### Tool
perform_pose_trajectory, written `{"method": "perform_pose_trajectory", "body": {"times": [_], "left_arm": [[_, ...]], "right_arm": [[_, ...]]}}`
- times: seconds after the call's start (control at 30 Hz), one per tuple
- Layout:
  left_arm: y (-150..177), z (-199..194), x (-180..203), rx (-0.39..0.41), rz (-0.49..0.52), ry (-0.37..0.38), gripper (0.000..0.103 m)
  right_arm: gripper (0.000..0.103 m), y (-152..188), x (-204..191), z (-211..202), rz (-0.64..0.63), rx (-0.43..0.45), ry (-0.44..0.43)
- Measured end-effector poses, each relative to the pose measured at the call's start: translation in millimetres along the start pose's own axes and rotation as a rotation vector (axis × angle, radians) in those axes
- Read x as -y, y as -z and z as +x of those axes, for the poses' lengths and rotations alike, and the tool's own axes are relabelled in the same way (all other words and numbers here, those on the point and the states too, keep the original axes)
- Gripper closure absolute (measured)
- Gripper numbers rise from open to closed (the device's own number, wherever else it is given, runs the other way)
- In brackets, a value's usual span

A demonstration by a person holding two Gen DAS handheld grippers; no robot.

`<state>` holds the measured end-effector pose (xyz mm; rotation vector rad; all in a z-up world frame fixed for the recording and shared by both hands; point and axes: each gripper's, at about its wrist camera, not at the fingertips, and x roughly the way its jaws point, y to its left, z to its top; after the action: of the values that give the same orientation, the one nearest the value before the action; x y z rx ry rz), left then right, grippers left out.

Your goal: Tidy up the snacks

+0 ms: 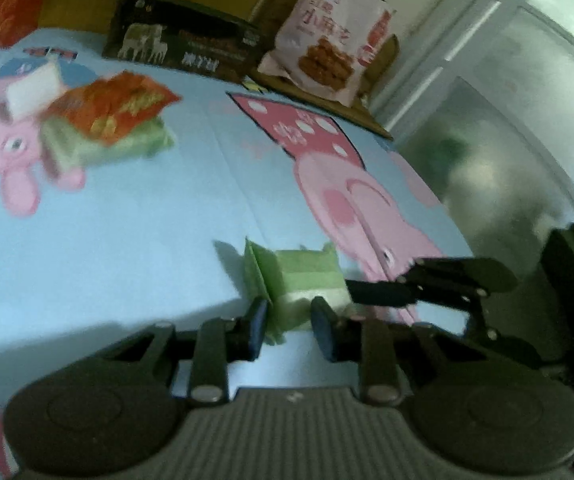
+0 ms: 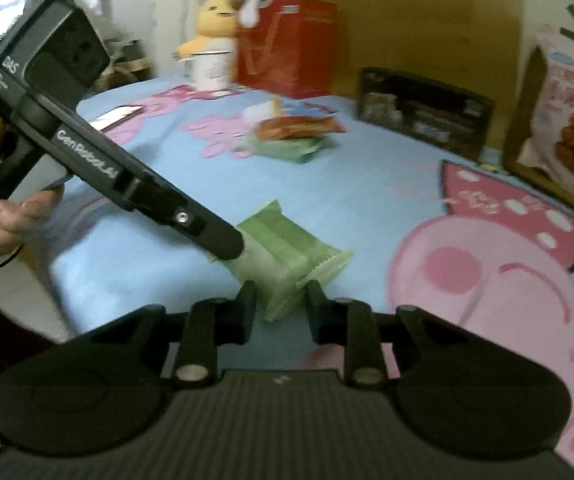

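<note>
A blue cartoon-pig tablecloth (image 1: 127, 232) is covering the table and carrying everything noted here. At its far edge a dark printed box (image 1: 183, 36) is standing beside a pink snack bag (image 1: 327, 40), which is sitting upright in a brown open container (image 1: 371, 116); what else that container is holding cannot be made out. Mid-table, an orange snack packet (image 1: 119, 106) is lying on top of a green packet (image 1: 103, 144), with a white packet (image 1: 33, 88) touching them.

Only the right wrist view is showing a red box (image 2: 287, 44), a yellow plush toy (image 2: 211, 24) and a white cup (image 2: 211, 66) at the back, plus the person's left hand (image 2: 3, 220) gripping its handle.

The green wafer packet (image 1: 307, 276) is lying near the table's near edge: pale green with darker bands and crimped ends. The left gripper (image 1: 289, 322) is partly open, its pads bracketing one end. The right gripper (image 2: 281, 306) is likewise parted around the other end; contact on either is unclear.
</note>
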<state>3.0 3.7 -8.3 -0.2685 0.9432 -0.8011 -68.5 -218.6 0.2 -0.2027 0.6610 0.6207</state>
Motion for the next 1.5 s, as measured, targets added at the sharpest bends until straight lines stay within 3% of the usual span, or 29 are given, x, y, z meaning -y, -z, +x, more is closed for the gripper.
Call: {"method": "perform_pose_trajectory", "body": {"times": [0.17, 0.4, 0.53, 0.6, 0.7, 0.77, 0.9, 0.97, 1.07, 1.1, 1.17, 1.27, 1.37, 1.5], "left_arm": [[10, -17, 3, 0.001, -0.004, 0.024, 0.079], [-59, -7, 9, 0.105, 0.101, 0.012, 0.079], [-91, 24, 0, 0.069, 0.079, 0.058, 0.080], [-97, 39, -3, 0.043, 0.079, 0.028, 0.080], [-102, 37, -10, 0.057, 0.076, 0.011, 0.076], [-102, 26, -18, 0.075, 0.055, 0.003, 0.069], [-94, 4, -30, 0.083, 0.015, 0.006, 0.057], [-88, 2, -33, 0.065, -0.002, 0.001, 0.052], [-80, 17, -38, 0.021, -0.034, -0.018, 0.052], [-78, 26, -40, -0.001, -0.056, -0.008, 0.056], [-74, 34, -38, 0.000, -0.051, 0.015, 0.061], [-82, 34, -31, 0.015, -0.030, -0.016, 0.061], [-107, 26, -25, 0.060, 0.000, -0.002, 0.061], [-162, 13, -17, 0.187, 0.093, -0.029, 0.061]], "right_arm": [[0.076, -3, -6, -1, 0.044, 0.012, -0.044], [0.088, -34, 19, 20, 0.082, 0.064, 0.041], [0.092, -40, 39, 34, 0.125, 0.083, 0.075], [0.092, -40, 47, 43, 0.134, 0.052, 0.096], [0.086, -36, 52, 38, 0.139, 0.046, 0.090], [0.067, -31, 52, 31, 0.143, 0.050, 0.079], [0.057, -31, 47, 30, 0.087, 0.065, 0.062], [0.047, -35, 49, 37, 0.062, 0.059, 0.061], [0.047, -39, 51, 54, 0.037, 0.029, 0.040], [0.046, -39, 51, 59, 0.026, 0.023, 0.035], [0.055, -41, 46, 62, 0.002, 0.034, 0.031], [0.060, -45, 44, 57, 0.012, 0.052, 0.063], [0.061, -62, 56, 48, 0.038, 0.122, 0.087], [0.061, -108, 80, 50, 0.021, 0.232, 0.142]]}}
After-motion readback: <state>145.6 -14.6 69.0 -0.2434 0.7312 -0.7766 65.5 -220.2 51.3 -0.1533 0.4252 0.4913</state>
